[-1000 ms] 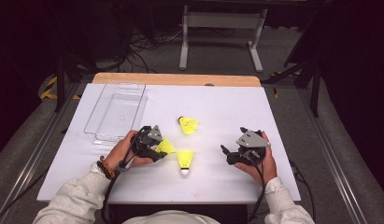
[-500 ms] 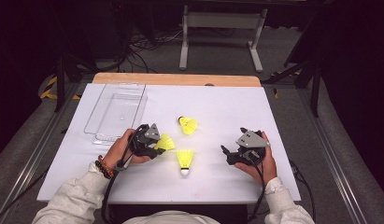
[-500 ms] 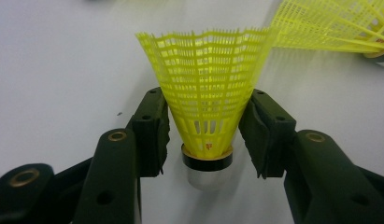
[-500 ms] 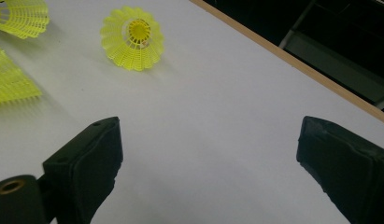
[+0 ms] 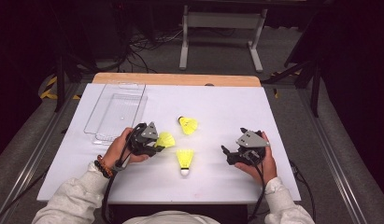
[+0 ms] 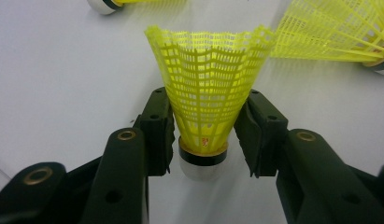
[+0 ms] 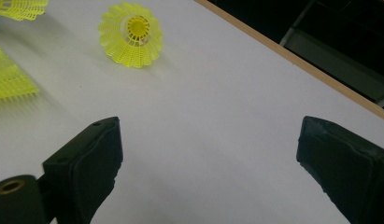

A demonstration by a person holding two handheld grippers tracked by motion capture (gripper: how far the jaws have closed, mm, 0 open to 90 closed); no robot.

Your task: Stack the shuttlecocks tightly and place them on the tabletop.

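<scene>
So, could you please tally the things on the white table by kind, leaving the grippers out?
Yellow shuttlecocks: 3, one clamped in the left gripper at, one farther back, one nearer the person.
Clear plastic trays: 1, at the far left, nothing seen inside it.
Total: 4.

Left gripper has just been closing and now pinches the yellow shuttlecock low on its mesh skirt, cork base toward the camera. Two more shuttlecocks lie on the white table: one top left, one upper right.
</scene>
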